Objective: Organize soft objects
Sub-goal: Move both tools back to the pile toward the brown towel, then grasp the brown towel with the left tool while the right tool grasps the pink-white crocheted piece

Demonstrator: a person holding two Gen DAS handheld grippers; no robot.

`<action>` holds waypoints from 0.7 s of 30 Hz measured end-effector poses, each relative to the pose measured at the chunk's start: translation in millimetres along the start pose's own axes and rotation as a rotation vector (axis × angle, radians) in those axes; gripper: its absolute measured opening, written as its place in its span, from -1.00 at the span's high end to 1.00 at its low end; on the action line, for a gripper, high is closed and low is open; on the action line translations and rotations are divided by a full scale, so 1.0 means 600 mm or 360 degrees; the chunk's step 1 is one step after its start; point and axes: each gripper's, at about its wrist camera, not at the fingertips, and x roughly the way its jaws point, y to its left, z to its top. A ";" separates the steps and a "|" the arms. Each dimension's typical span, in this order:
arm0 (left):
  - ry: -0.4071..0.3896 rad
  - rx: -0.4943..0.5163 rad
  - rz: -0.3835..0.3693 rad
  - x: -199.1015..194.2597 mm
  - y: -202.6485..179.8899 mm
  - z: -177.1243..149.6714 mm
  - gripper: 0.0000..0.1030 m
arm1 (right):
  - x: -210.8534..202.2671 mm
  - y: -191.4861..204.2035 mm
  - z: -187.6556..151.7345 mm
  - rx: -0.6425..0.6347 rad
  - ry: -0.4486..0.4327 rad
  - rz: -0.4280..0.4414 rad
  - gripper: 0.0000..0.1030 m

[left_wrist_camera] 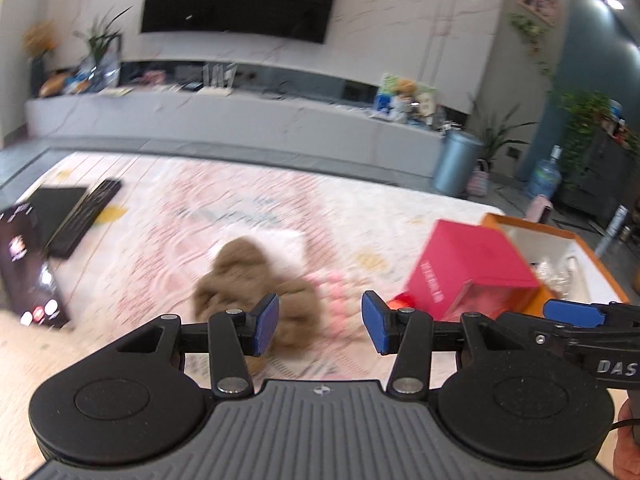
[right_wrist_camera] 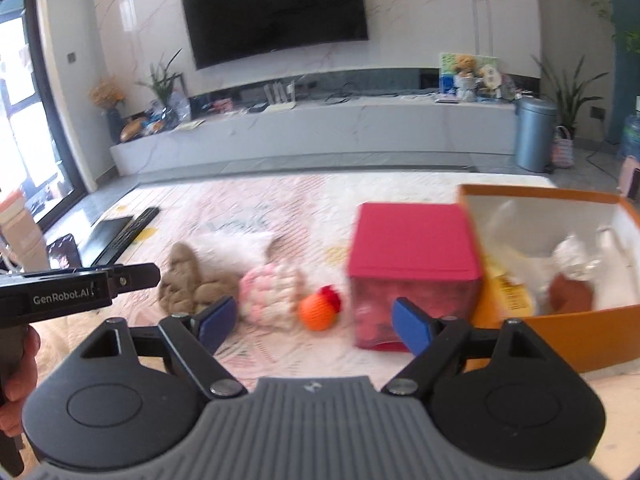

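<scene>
A brown plush toy [left_wrist_camera: 256, 292] lies on the pale patterned rug, also in the right wrist view [right_wrist_camera: 188, 280]. Beside it lie a pink-and-white knitted item [right_wrist_camera: 272, 296] and an orange ball with a red tuft [right_wrist_camera: 320, 310]. A white fluffy item [right_wrist_camera: 236, 246] lies behind them. My left gripper [left_wrist_camera: 320, 326] is open and empty, just short of the brown plush. My right gripper [right_wrist_camera: 312, 326] is open and empty, in front of the ball. An orange box [right_wrist_camera: 560, 332] with a white inside holds a brown item and clear wrapping.
A red box [right_wrist_camera: 412, 256] stands on the rug between the ball and the orange box. A phone [left_wrist_camera: 28, 268], a black tablet and a keyboard [left_wrist_camera: 86, 216] lie at the rug's left. A long grey TV bench [right_wrist_camera: 320, 128] and a metal bin [right_wrist_camera: 534, 134] stand behind.
</scene>
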 end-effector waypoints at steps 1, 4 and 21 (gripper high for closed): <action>0.0017 -0.0017 0.0011 0.002 0.011 -0.004 -0.07 | 0.012 0.011 -0.001 -0.0030 0.0021 0.0001 -0.49; 0.0069 -0.0091 0.0029 0.009 0.044 -0.017 -0.07 | 0.040 0.042 -0.006 -0.0107 0.0076 0.0004 -0.23; 0.0367 -0.0389 0.0028 0.121 0.117 -0.042 -0.04 | 0.245 0.110 0.018 -0.0295 0.0222 0.0053 0.47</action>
